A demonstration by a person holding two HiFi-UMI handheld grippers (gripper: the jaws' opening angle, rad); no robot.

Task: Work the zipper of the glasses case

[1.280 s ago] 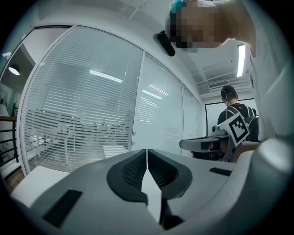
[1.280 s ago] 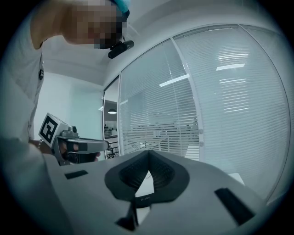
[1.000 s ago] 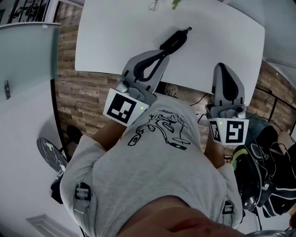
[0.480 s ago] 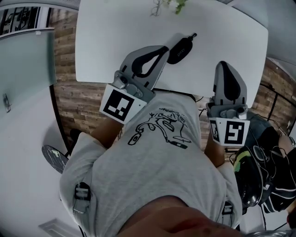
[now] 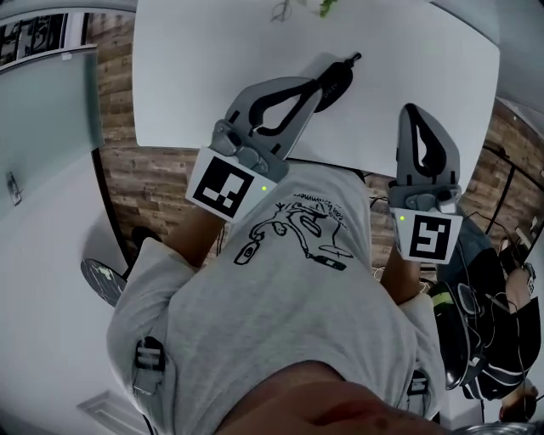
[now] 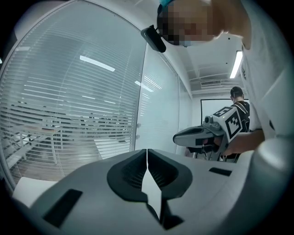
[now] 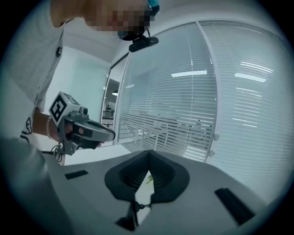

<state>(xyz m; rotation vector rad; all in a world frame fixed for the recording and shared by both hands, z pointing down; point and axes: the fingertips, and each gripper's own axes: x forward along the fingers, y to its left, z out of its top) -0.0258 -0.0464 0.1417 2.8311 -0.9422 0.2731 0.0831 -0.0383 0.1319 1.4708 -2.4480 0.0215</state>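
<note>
Since half a second ago my left gripper (image 5: pixel 316 85) has pushed forward, and its tip now overlaps the near end of the black oval zip-up glasses case (image 5: pixel 337 76), where before it sat just beside that end. That case lies slantwise on the white table (image 5: pixel 195 68), near the middle of its front half, with its thin dark pull strap (image 5: pixel 352 58) pointing away from me. From the head view I cannot tell whether the left tip touches the case or only hangs over it.

In the left gripper view the left tongs (image 6: pixel 147 151) are closed, the two grey jaws meeting tip to tip with nothing between the ribbed dark pads (image 6: pixel 128 172). The case does not show there, only a glass wall with white blinds (image 6: pixel 69 114) and my other gripper off to the side.

My right gripper (image 5: pixel 411 111) is held well apart from the case, over the table's near edge on my right side. Its own view shows the right tongs (image 7: pixel 148 153) closed as well, tips together and gripping nothing. A scrap of green and a small dark speck show through the slit lower down, too small for me to name.

At the table's far edge lies a green plant sprig (image 5: pixel 323 7). Under the table runs a brown wood-plank floor (image 5: pixel 153 178), and my grey printed T-shirt (image 5: pixel 280 306) fills the lower part of the head view.
</note>
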